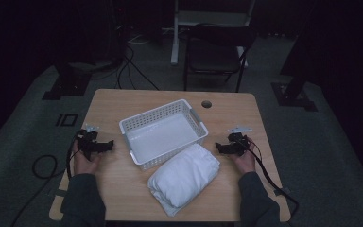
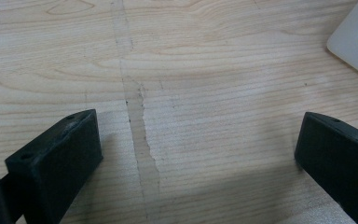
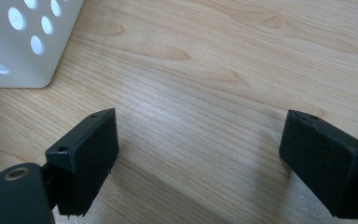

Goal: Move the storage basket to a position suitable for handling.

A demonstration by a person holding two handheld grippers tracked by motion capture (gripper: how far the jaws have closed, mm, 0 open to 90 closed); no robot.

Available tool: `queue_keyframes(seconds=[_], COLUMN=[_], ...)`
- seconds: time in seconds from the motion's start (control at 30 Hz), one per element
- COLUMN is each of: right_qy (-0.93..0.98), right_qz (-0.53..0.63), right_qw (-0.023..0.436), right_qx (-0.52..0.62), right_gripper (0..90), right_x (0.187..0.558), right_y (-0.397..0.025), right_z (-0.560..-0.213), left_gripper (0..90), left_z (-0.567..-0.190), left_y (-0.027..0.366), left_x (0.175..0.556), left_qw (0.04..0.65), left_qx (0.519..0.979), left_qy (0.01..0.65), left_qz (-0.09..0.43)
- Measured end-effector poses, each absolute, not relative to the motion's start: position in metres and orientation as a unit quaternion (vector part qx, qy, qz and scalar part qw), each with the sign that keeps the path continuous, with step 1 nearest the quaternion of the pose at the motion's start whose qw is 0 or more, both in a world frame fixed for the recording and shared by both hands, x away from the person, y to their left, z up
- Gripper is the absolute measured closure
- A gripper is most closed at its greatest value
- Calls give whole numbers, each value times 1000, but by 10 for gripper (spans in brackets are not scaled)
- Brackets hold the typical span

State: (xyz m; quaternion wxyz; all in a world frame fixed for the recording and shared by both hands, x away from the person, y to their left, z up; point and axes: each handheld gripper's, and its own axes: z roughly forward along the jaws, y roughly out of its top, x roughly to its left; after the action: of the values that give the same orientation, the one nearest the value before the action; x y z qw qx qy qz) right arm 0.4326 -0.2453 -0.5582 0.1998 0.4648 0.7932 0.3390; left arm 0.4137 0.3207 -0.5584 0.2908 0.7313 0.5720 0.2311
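Note:
A white perforated plastic basket [image 1: 163, 133] stands empty in the middle of the wooden table [image 1: 123, 101]. In front of it lies a folded white cloth bundle [image 1: 184, 178], touching the basket's near wall. My left gripper [image 1: 105, 145] rests on the table to the left of the basket, open, with bare wood between its jaws [image 2: 196, 154]. My right gripper [image 1: 220, 148] rests to the right of the basket and cloth, also open over bare wood [image 3: 198, 154]. A corner of the basket [image 3: 23, 42] shows at the upper left of the right gripper view, and its edge [image 2: 356, 39] at the upper right of the left gripper view.
A round cable hole [image 1: 206, 104] is in the tabletop behind the basket. A dark chair [image 1: 215, 54] stands beyond the far edge. Cables [image 1: 42, 165] lie on the grey floor at the left. A pale seam [image 2: 137, 116] runs across the wood under my left gripper.

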Motion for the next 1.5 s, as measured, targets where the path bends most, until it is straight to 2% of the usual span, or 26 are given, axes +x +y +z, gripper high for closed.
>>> queue_keyframes(seconds=[0.3,0.47,0.53,0.57,0.87,1.07,1.17,1.3,1.5], right_qy=[793,789,788,788,788,784,779,776,769], right_qz=[339,341,341,340,335,338,347,356,376], right_qw=[200,203,204,204,203,197,201,212,218], right_qx=[465,468,470,470,474,481,481,476,470], right_gripper=[117,145,145,148,158,321,343,373,431], right_x=[433,434,434,434,434,433,431,428,424], right_y=[-245,-246,-246,-245,-245,-248,-248,-246,-243], right_z=[-558,-558,-558,-558,-557,-553,-548,-541,-531], left_gripper=[2,11,95,181,252,351,386,379,380], left_z=[-558,-551,-548,-546,-546,-543,-541,-535,-521], left_y=[319,314,312,312,312,314,313,311,310], left_x=[413,418,415,414,414,413,410,403,392], left_qw=[288,259,262,262,263,255,250,256,303], left_qx=[731,734,738,738,725,717,721,724,718], left_qy=[575,591,585,585,597,611,608,598,577], left_qz=[230,211,210,211,220,218,217,228,243])
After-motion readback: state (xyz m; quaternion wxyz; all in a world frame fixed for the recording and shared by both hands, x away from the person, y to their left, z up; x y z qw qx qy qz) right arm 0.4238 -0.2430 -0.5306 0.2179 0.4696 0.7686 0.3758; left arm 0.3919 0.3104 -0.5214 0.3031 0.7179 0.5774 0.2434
